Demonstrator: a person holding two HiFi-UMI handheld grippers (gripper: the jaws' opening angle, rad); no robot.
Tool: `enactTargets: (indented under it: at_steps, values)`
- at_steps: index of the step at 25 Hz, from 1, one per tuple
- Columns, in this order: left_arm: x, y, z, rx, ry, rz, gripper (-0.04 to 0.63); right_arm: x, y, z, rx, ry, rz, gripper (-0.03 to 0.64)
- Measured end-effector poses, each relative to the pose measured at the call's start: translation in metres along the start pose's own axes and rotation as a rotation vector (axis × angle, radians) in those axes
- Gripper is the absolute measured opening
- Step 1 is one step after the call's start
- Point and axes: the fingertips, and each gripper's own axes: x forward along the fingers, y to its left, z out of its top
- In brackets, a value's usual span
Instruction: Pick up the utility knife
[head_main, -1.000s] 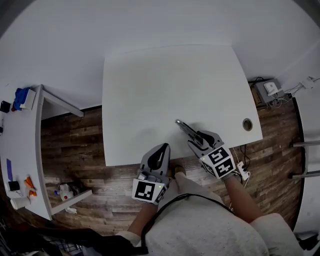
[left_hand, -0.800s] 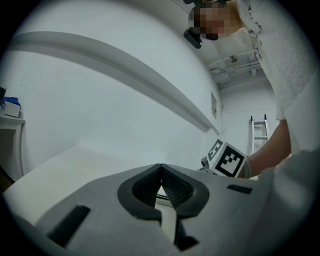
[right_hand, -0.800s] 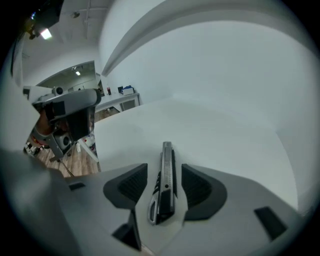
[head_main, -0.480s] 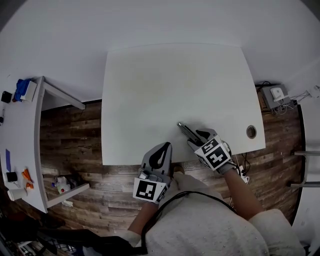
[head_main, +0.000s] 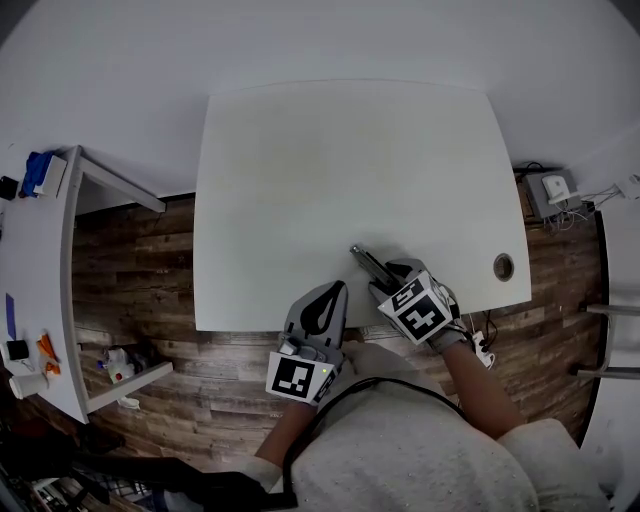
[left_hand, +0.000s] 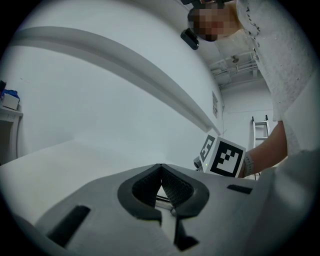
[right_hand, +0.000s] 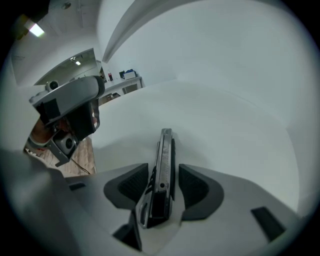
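Indoors, a white table (head_main: 330, 170) on planks (head_main: 130, 270) bears the utility knife (head_main: 365, 260).

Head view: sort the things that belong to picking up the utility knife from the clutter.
Job: utility knife; right hand-held gripper, open astride it; white table.
Lying about: left hand-held gripper, shut and empty; side desk with small items; floor box.

I find an office-like workroom: my white desk (head_main: 350, 170) with a cable hole (head_main: 503, 266), plank floor (head_main: 140, 270), cluttered side bench (head_main: 35, 300).
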Motion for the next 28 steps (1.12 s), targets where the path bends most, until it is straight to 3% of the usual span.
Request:
enactTargets:
  at_steps: [5, 8, 19, 28]
  values:
    - [0.003, 0.002, 0.001, 0.0, -0.009, 0.012, 0.008, 0.006, 0.005, 0.003, -0.075, 0.189, 0.046, 0.175]
    - [0.002, 0.004, 0.003, -0.002, -0.024, 0.019, 0.008, 0.007, 0.006, 0.009, -0.104, 0.227, 0.072, 0.161]
    - [-0.008, 0.014, 0.002, -0.036, -0.038, 0.065, 0.008, 0.002, 0.011, 0.004, -0.153, 0.156, 0.059, 0.132]
    - [-0.012, 0.015, 0.003, -0.045, -0.037, 0.072, 0.008, -0.007, 0.009, 0.012, -0.098, 0.068, 0.054, 0.132]
